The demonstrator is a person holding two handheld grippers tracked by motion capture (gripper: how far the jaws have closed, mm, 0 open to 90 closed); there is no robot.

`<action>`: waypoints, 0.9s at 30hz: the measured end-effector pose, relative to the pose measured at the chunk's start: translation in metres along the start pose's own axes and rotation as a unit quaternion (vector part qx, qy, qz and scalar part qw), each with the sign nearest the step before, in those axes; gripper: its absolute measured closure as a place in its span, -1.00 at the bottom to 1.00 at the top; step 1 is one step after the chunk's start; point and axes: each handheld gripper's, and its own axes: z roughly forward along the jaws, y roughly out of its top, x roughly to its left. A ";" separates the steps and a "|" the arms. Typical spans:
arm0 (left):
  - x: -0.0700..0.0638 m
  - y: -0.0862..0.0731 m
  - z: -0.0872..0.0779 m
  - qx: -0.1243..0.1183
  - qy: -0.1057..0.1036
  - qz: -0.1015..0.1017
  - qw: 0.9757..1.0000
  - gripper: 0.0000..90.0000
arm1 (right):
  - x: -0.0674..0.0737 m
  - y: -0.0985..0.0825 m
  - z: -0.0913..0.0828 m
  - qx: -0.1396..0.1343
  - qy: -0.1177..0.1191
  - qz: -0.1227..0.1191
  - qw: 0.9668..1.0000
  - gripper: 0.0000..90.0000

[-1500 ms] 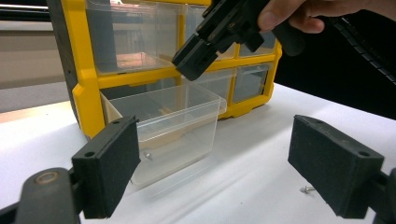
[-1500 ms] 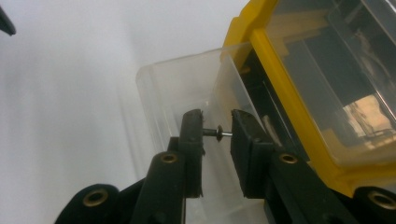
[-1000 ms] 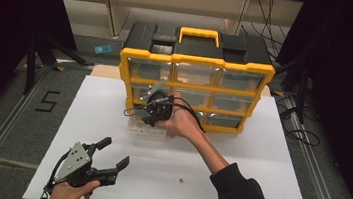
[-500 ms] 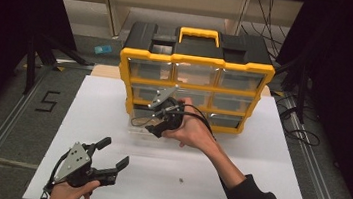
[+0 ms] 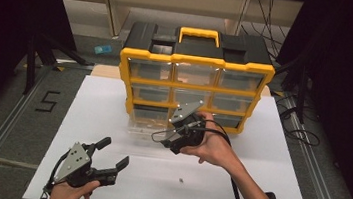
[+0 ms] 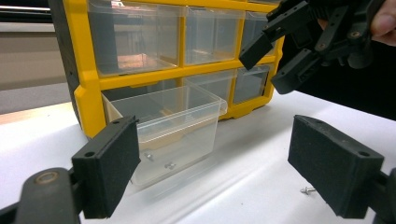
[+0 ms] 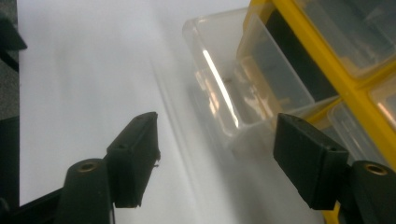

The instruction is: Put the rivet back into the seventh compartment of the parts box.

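A yellow and black organiser (image 5: pixel 196 64) with clear drawers stands at the back of the white table. Its bottom left drawer (image 5: pixel 145 122) (image 6: pixel 173 123) (image 7: pixel 224 88) is pulled out, with a few small screws (image 6: pixel 169 164) inside. My right gripper (image 5: pixel 161 138) (image 6: pixel 264 70) (image 7: pixel 217 130) hovers just in front and to the right of that drawer. Its jaws have just been opening and nothing is between them. My left gripper (image 5: pixel 113 152) (image 6: pixel 215 154) rests near the table's front left, open and empty, pointing at the drawer. One loose screw (image 5: pixel 181 181) (image 6: pixel 307 190) lies on the table.
The white table top (image 5: pixel 268 155) lies bare in front of and beside the organiser. A metal rail (image 5: pixel 5 125) runs along the left edge, cables (image 5: pixel 297 128) trail at the right, and a small blue object (image 5: pixel 102 49) lies on the floor behind.
My right gripper has drawn back from the drawer toward the near right, and its jaws have spread apart. The drawer stays pulled out. The left gripper has kept still.
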 end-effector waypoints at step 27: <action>0.001 0.000 0.000 -0.005 0.003 0.003 1.000 -0.64 | 0.019 -0.040 0.009 0.053 0.025 -0.009 0.998 -0.33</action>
